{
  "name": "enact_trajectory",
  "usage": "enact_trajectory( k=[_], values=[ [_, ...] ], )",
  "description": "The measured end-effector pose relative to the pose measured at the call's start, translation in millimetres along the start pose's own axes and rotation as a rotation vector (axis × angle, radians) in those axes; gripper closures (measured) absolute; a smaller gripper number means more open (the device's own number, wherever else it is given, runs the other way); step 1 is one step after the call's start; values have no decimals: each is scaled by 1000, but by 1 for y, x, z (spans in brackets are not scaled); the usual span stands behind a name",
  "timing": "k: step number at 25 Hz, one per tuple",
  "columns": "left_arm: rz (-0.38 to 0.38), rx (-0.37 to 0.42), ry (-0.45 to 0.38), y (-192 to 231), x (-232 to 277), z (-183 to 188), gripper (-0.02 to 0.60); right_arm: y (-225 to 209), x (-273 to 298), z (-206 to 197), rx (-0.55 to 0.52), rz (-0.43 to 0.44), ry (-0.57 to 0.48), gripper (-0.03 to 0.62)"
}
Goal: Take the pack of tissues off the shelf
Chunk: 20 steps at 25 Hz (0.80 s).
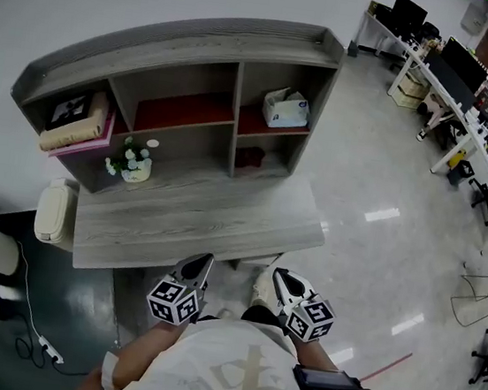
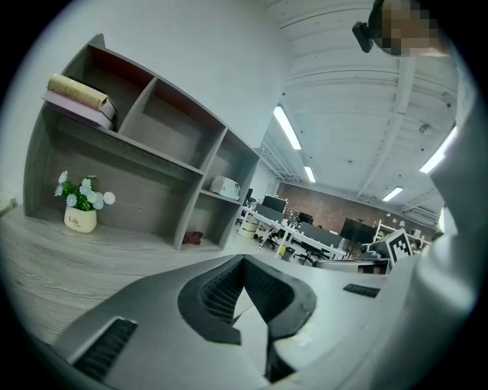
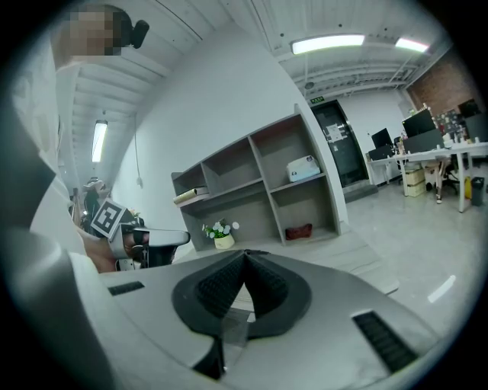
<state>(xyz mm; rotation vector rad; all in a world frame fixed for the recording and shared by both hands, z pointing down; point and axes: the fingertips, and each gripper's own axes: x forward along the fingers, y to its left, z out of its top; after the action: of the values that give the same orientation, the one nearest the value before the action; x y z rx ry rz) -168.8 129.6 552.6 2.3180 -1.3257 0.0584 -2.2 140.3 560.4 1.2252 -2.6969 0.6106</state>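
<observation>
Left tongs (image 1: 198, 265) and right tongs (image 1: 281, 280) are both fully closed with nothing between the jaws, and both are held low at the person's body, just short of the front edge of the desktop (image 1: 196, 219). The pack of tissues (image 1: 286, 109) rests in the upper right compartment of the shelf (image 1: 202, 37), toward the right end of that compartment's board, well apart from either tool. The shelf stands along the rear edge of the desktop, so the reach probably crosses the whole surface. Risk 1: if the jaws are not opened before arrival, closed tips are likely to push the pack deeper into the compartment instead of taking it. Risk 2: the compartment is bounded by a side wall, a partition and the top board; an approach off its centre line could strike one of these and deflect the tool. Risk 3: the pack looks soft, so a shallow grip may slip during withdrawal and a hard grip may crush it. Risk 4: the flower pot (image 1: 132, 164) stands near the left rear corner of the desktop; a wide sweep by the left tool could tip it.
</observation>
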Motion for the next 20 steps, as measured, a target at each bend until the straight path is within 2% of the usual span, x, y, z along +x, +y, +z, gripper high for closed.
enact_trajectory(
  k=[20],
  values=[
    [2, 3, -1, 11, 69, 29, 568, -58, 43, 33, 18, 18, -7, 589]
  ],
)
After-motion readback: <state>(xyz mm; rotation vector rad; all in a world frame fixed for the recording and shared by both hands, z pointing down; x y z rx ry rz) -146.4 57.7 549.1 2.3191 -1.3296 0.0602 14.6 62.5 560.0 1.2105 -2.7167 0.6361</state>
